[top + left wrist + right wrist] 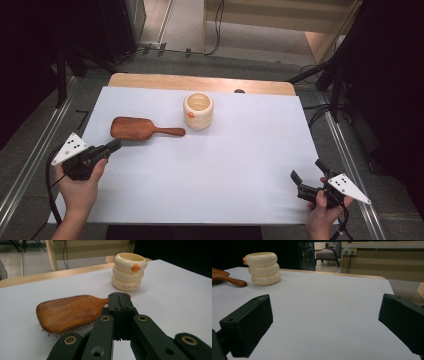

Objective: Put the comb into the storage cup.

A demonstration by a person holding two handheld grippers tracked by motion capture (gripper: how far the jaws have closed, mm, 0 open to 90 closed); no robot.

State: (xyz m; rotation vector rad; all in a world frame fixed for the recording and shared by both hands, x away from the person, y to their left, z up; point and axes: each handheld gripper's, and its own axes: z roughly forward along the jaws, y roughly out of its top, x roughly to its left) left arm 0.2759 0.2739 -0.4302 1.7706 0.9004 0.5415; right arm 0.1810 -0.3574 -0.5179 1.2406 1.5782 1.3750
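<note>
A brown wooden hairbrush point(135, 128) lies bristles down on the white table top point(230, 165), its handle pointing right toward a cream ringed cup point(198, 111) with an orange duck bill. My left gripper point(116, 145) hovers just in front of the brush head, jaws pressed together with nothing between them. In the left gripper view the closed tip point(119, 296) sits near the handle of the hairbrush point(67, 311), with the cup point(128, 271) beyond. My right gripper point(307, 171) rests open at the table's front right corner; in its own view point(325, 307) the cup point(263, 268) and brush handle point(234, 282) lie far left.
A strip of bare wooden table point(200, 82) shows past the white sheet's far edge. Metal rails point(30, 155) run along the floor on both sides. Black stands and cables point(330, 80) crowd the floor beyond the right corner.
</note>
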